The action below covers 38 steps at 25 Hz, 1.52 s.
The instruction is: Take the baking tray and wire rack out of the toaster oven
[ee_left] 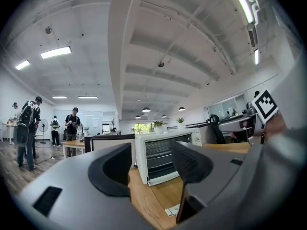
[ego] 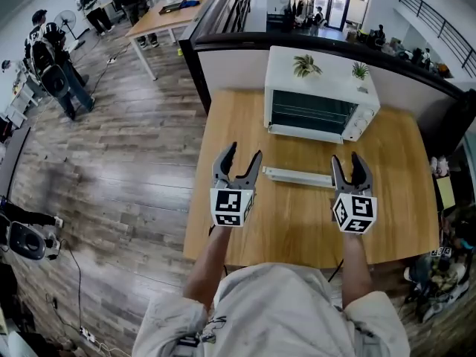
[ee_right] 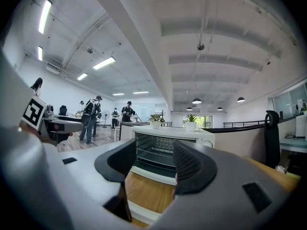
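The person's forearms reached forward over the table, one gripper in each hand. The left gripper hung above the table's near-left part, its jaws spread wide with nothing between them but the view of bare wood and the oven beyond. The right gripper was level with it and well apart, its jaws also wide and empty. Just past both sets of fingertips a white bar lay across the table; I could not tell whether it was joined to the oven. Beyond a strip of wood stood the oven, against the table's far edge, its front showing a dark inside. The rack was in there, its wires running across the cavity. The tray could not be told apart from it. Two small plants sat on the oven's top. Behind rose a dark-capped partition, and far off to the left people stood on the plank floor.
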Each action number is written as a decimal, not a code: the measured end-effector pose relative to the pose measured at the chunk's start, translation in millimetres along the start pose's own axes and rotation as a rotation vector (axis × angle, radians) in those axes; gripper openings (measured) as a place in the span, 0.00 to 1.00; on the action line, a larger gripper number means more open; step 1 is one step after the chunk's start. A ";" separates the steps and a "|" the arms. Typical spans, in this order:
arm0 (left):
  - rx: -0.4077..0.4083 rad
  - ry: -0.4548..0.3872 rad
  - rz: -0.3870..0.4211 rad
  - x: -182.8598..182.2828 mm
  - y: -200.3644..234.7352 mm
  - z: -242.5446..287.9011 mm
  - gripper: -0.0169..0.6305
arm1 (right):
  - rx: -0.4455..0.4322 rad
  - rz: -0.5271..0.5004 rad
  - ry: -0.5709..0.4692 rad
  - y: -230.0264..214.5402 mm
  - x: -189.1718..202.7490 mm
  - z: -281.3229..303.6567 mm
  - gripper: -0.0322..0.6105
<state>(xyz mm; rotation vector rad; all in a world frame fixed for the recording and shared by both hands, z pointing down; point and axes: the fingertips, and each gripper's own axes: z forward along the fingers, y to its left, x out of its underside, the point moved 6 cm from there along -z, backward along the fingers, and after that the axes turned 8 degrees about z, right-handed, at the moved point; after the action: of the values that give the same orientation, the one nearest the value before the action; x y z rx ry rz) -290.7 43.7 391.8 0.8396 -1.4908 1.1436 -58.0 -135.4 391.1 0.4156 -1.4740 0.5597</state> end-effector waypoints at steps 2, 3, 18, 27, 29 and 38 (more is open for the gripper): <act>0.011 0.008 0.004 3.0 -2.4 7.6 0.45 | 0.001 -0.002 0.007 -3.0 2.0 5.7 0.42; 0.017 0.011 0.008 4.5 -3.3 11.9 0.45 | 0.002 -0.006 0.011 -4.5 3.2 8.7 0.42; 0.117 0.136 0.114 41.6 -23.0 69.4 0.45 | 0.010 -0.037 0.134 -37.0 44.5 51.6 0.42; 0.201 0.260 0.246 73.8 -31.9 115.9 0.45 | -0.008 -0.083 0.189 -55.9 65.9 86.7 0.41; 0.220 0.286 0.287 82.3 -34.7 125.9 0.45 | -0.022 -0.100 0.206 -59.5 72.0 95.8 0.41; 0.302 0.356 0.512 106.9 -50.2 175.7 0.45 | -0.073 -0.385 0.282 -66.3 95.9 145.5 0.40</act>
<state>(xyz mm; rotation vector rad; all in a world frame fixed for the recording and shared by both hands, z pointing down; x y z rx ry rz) -322.2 -132.5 504.7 0.4166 -1.2798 1.8282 -136.0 -264.2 500.9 0.5253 -1.1033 0.2435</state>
